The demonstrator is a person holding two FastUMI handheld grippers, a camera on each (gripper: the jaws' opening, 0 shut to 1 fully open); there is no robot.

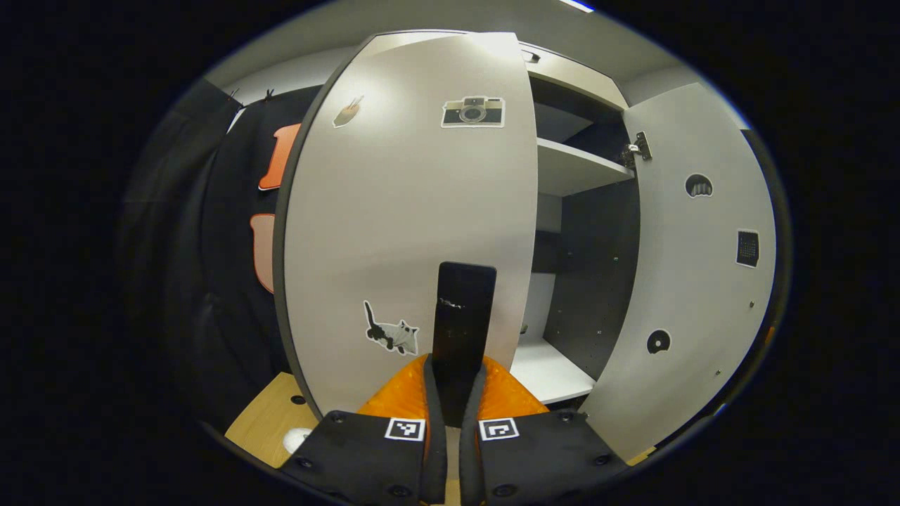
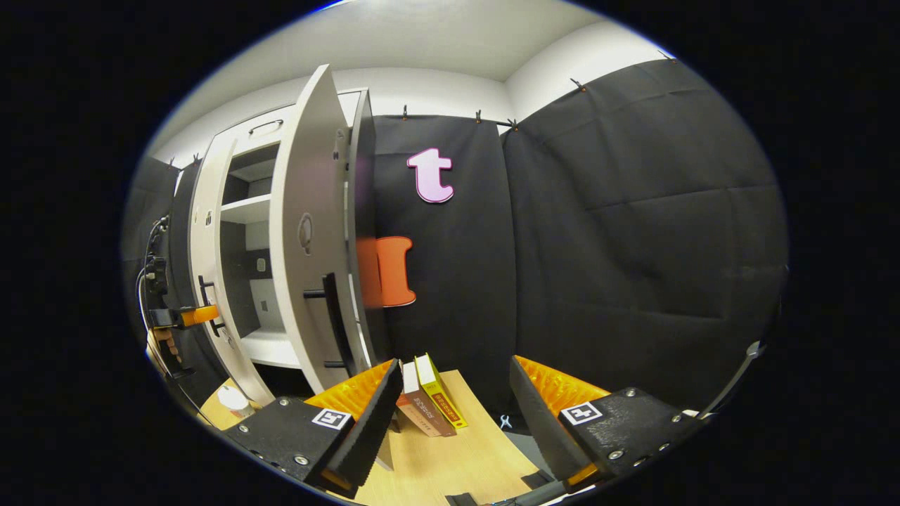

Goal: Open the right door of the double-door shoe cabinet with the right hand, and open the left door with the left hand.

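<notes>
**Both doors swung out; left gripper on the left handle**

The tall pale-grey double-door shoe cabinet (image 2: 242,211) stands against the black cloth wall. In the left gripper view its sticker-covered left door (image 1: 401,225) is swung well out from the carcass, and the left gripper (image 1: 453,393) has its jaws drawn narrow around the dark vertical bar handle (image 1: 463,309) on that door; both fingers look to be pressing on it. The plain-faced right door (image 1: 692,267), hinge showing at its top edge, also stands open, baring the white shelves (image 1: 576,169) inside.

In the right gripper view the right gripper (image 2: 450,400) hangs clear of the cabinet, jaws wide, holding nothing.

Judgement: task nearly done; what remains is finishing the left door's swing. To do it well, follow the arc about the hinge rather than pulling straight, keep the grip square on the bar, and loosen only once the door rests.

Around the cabinet: a light wooden tabletop (image 2: 457,464) just in front, with a few books (image 2: 429,400) leaning beside the right door's foot, and a small white round object (image 1: 295,440) near the left door's lower corner. It may sit within the door's sweep; I cannot tell.
</notes>
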